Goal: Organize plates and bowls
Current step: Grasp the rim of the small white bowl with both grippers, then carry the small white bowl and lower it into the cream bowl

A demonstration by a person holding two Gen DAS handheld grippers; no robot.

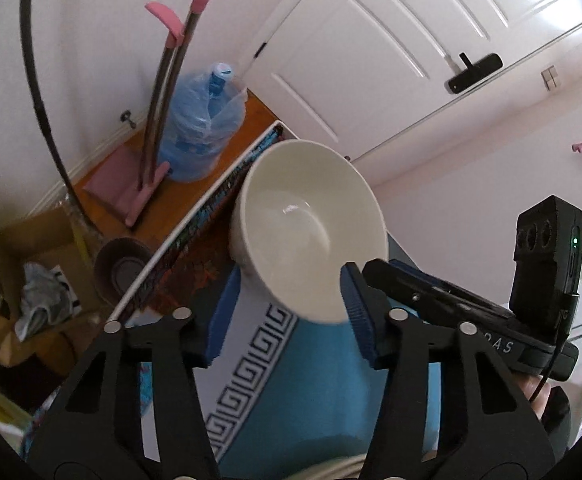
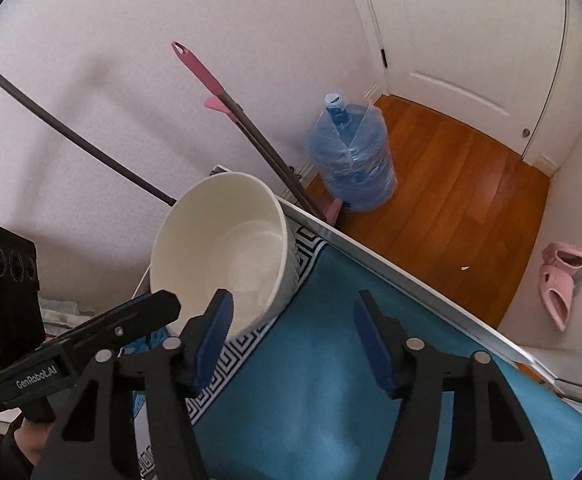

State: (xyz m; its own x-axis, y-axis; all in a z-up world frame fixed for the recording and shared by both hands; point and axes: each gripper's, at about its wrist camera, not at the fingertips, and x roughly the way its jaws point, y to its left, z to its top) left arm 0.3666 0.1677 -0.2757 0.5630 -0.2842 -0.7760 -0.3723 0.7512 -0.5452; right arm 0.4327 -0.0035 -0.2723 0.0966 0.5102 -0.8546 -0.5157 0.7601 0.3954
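A white bowl (image 1: 307, 232) (image 2: 227, 252) stands at the corner of the table on a blue cloth (image 2: 323, 360) with a black-and-white key border. My left gripper (image 1: 287, 320) is open. The bowl's near rim lies between its blue pads; the right pad overlaps the rim and the left pad stands clear. My right gripper (image 2: 293, 332) is open too, over bare cloth, with its left pad against the bowl's near wall. Each view shows the other gripper from the side, with its tip at the bowl's rim: the right gripper (image 1: 375, 272) and the left gripper (image 2: 171, 300).
The table's white edge (image 2: 391, 268) runs just past the bowl, with wooden floor (image 2: 451, 184) beyond. A wrapped water jug (image 2: 353, 160) and pink-handled mops (image 2: 219, 92) stand by the wall. Pink slippers (image 2: 563, 280), a cardboard box (image 1: 31, 264) and a dark pot (image 1: 121, 268) are on the floor.
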